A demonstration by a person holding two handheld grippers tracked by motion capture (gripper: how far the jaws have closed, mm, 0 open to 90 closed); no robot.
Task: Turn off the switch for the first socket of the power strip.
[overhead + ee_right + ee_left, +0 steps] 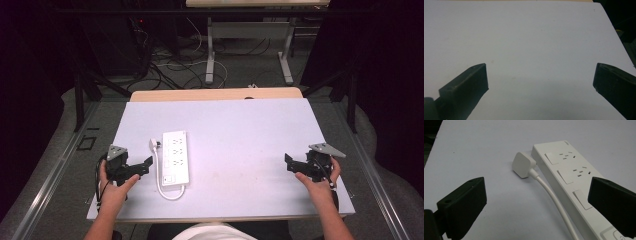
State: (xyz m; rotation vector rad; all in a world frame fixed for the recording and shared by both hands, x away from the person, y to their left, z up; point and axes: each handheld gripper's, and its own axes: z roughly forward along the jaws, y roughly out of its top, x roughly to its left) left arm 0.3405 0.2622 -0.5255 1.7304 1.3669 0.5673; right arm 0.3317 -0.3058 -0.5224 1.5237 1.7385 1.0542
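Note:
A white power strip [175, 157] lies lengthwise on the white table top [240, 130], left of centre. Its white cable [162, 186] loops from the near end up its left side to a white plug [154, 144] lying on the table. My left gripper [148, 165] is open, just left of the strip, jaws pointing right. In the left gripper view the plug [523, 164], the cable [554, 197] and the strip [569, 177] lie between and beyond the spread jaws. My right gripper [289, 162] is open at the right side, over bare table [536, 50].
The table's front edge runs just before the person's forearms. A wooden strip [215, 94] borders the far edge. Beyond it are desk legs [210, 55] and loose cables [170, 70] on the floor. Dark curtains close both sides.

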